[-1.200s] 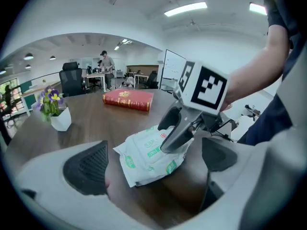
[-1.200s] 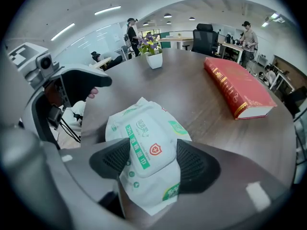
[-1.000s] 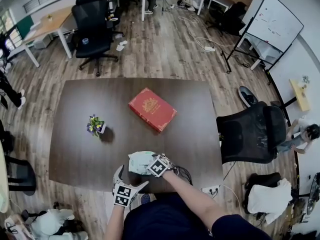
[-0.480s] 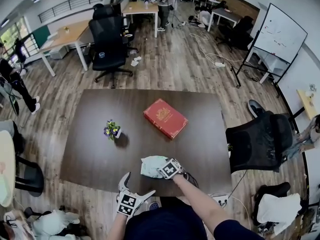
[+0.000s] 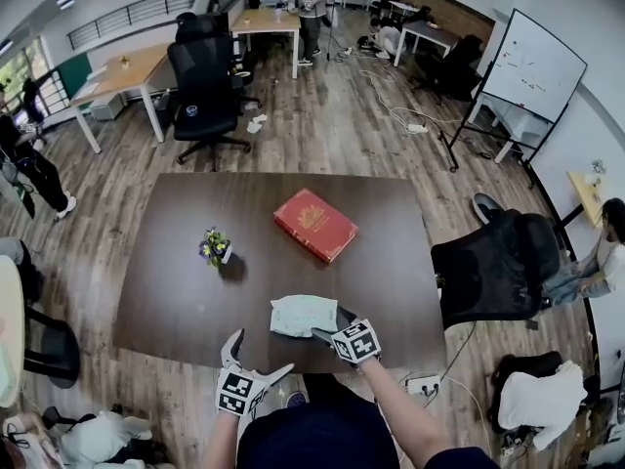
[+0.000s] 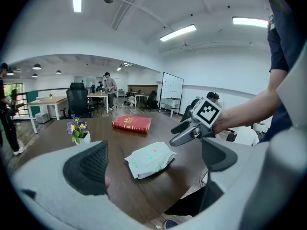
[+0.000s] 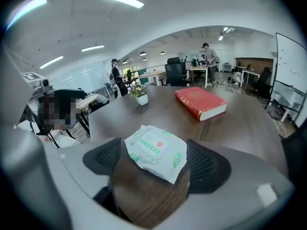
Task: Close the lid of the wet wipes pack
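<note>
Right tongs (image 5: pixel 328 328): jaws have just been opening and now stand wide, pads on nothing. The white soft wet wipes pack with green print (image 5: pixel 303 315) shows between them in the right gripper view but lies flat on the dark brown wooden counter (image 5: pixel 176 291), clear of both pads, just upper left of the tips in the head view. Left tongs (image 5: pixel 262 351): jaws wide, empty, at the counter's near edge, lower left of the pack and apart from it.
</note>
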A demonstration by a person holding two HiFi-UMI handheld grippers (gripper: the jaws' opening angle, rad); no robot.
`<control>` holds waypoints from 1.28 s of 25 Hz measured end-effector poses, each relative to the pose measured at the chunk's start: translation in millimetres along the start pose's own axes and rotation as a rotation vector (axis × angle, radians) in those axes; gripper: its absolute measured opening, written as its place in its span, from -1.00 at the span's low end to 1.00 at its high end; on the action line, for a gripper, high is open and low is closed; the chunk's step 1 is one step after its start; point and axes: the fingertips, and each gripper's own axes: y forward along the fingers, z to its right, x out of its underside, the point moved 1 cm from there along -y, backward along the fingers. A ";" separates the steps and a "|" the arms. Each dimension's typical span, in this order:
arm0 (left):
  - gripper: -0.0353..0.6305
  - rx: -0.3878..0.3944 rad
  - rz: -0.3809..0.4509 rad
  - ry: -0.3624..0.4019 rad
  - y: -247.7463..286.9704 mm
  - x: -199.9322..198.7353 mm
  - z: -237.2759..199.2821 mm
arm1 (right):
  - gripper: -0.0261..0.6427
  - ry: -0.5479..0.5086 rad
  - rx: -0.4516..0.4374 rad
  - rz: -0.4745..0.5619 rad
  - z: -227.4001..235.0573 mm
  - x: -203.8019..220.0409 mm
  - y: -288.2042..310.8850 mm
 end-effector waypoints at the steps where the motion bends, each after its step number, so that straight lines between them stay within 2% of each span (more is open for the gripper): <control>1: 0.91 0.003 0.004 -0.004 -1.2 0.6 -0.6 | 0.41 0.013 0.005 0.029 -2.2 -3.0 -11.4; 5: 0.91 0.012 0.020 -0.040 -9.4 6.2 0.1 | 0.43 0.050 0.038 0.139 -10.6 -8.1 -57.4; 8: 0.91 0.017 0.042 -0.070 -17.7 8.5 2.0 | 0.43 0.090 0.027 0.226 -20.0 -11.6 -92.1; 12: 0.91 0.017 0.050 -0.071 -25.1 11.2 1.5 | 0.43 0.088 0.049 0.300 -28.9 -18.2 -133.2; 16: 0.91 0.016 0.059 -0.085 -35.7 11.8 4.6 | 0.43 0.092 0.096 0.318 -30.7 -8.8 -160.0; 20: 0.91 0.022 0.085 -0.067 -42.5 2.0 5.5 | 0.43 0.079 0.118 0.325 -30.1 -4.5 -170.0; 32: 0.91 0.076 0.086 -0.058 -35.1 -5.0 23.0 | 0.41 0.061 0.106 0.353 -34.7 -4.2 -191.3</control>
